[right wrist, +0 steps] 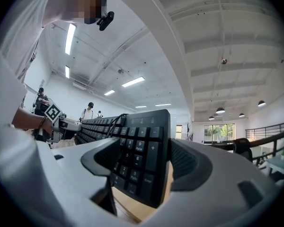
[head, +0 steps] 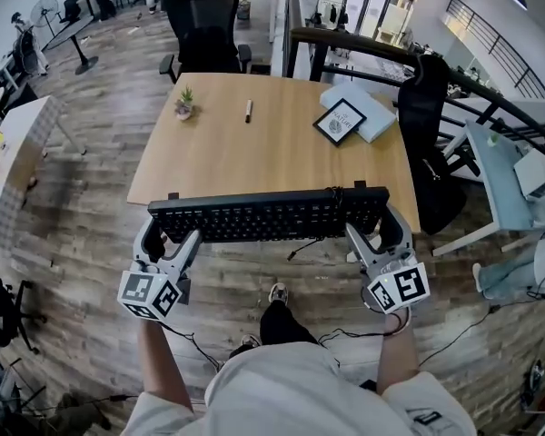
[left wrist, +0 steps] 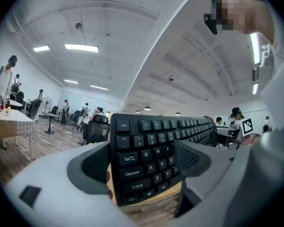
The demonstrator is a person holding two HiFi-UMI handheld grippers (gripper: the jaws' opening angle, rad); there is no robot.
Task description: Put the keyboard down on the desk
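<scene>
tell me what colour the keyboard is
Black, with white key legends; the keyboard shows best in the left gripper view.

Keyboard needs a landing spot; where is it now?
Head view: keyboard held at its ends by left gripper and right gripper, at the near edge of the desk.

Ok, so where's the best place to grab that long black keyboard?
At its two short ends, one gripper coming in from each side. The keyboard is long, thin and flat, so the fingers pinch across its thickness, as the left gripper and right gripper do now, likely keeping it balanced.
</scene>
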